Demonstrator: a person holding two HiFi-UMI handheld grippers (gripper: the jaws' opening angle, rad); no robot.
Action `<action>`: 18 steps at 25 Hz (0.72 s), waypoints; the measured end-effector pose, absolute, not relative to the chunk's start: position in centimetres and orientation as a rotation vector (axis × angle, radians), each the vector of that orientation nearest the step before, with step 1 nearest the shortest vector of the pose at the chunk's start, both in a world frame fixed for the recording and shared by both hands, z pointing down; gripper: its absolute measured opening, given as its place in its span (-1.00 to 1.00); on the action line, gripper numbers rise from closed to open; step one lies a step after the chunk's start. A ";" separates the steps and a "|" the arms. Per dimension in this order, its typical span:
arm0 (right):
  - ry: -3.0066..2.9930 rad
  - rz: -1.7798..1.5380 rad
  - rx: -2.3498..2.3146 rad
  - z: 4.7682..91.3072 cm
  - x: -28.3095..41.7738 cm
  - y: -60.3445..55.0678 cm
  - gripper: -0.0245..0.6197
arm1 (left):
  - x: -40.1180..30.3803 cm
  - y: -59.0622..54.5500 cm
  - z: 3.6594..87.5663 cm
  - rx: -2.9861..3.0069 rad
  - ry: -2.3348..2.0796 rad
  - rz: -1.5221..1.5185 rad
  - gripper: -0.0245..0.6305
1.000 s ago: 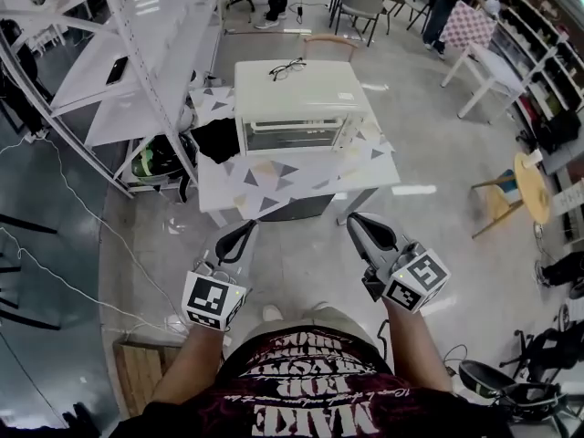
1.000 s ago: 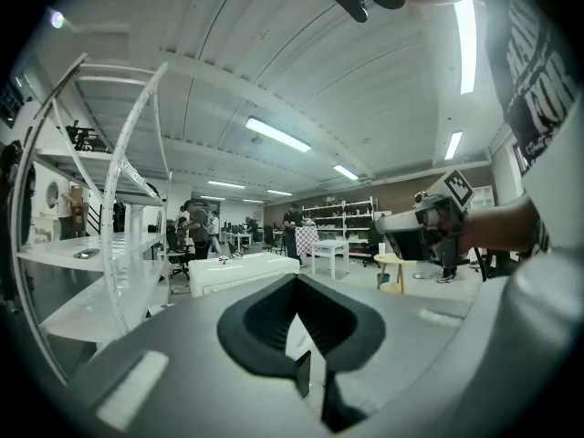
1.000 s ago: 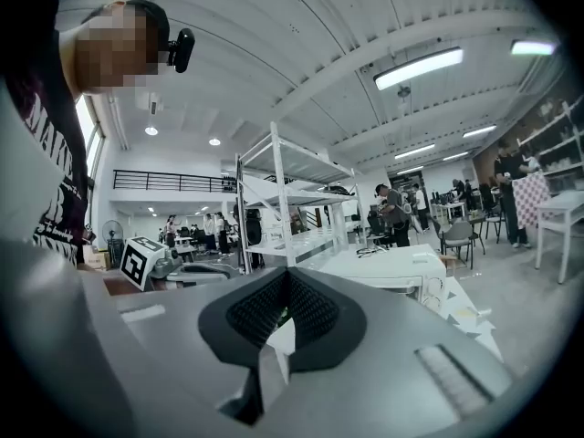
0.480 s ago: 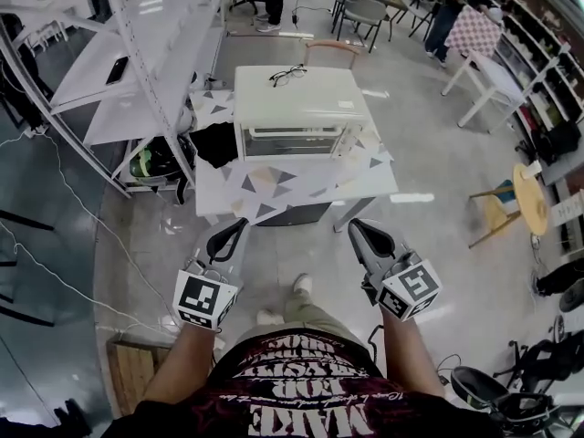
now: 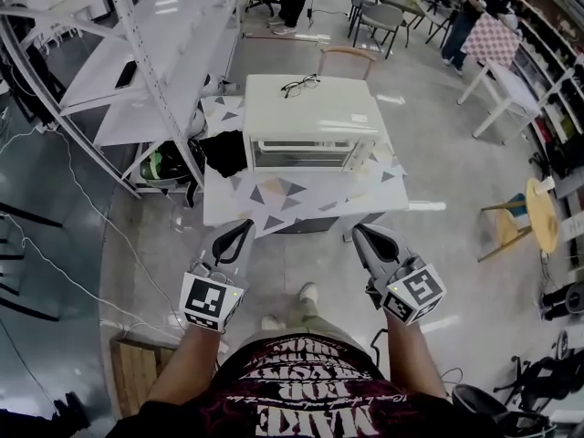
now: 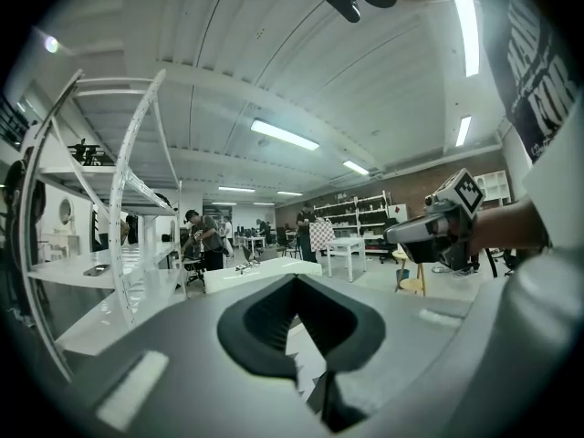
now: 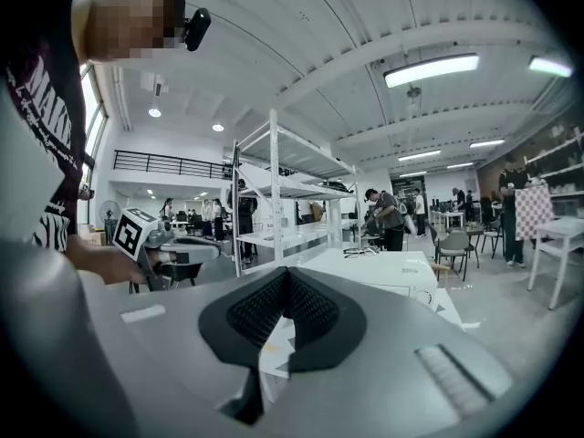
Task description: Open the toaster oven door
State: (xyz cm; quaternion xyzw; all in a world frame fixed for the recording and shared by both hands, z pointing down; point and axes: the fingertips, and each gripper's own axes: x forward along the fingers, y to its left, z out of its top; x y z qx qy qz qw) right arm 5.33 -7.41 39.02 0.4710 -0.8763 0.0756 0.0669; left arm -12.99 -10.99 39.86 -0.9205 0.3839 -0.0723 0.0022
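Ahead on a small triangle-patterned desk [image 5: 301, 199]: cream-white boxy toaster oven [image 5: 310, 108], glass door [image 5: 304, 155] shut and facing the person. Black-framed spectacles [image 5: 299, 85] lie on its roof. Short of the desk edge hover the left tongs [image 5: 235, 237] and right tongs [image 5: 367, 237], each pressed together, nothing held. Step judged: approach, 0 contact. Next move likely needs 1 pair parted, set on the door's upper edge, then drawn down. Room: white metal shelving rack [image 5: 137, 71] at left, grey polished floor [image 5: 438, 153].

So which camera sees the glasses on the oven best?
The head view: the glasses lie plainly on top of the toaster oven, seen from above. Both gripper views show them small and edge-on, far off.
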 end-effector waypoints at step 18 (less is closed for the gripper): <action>-2.671 0.311 1.334 40.7 6.4 -12.5 -0.85 | -12.0 -15.1 42.1 -2.911 1.278 -0.264 -0.92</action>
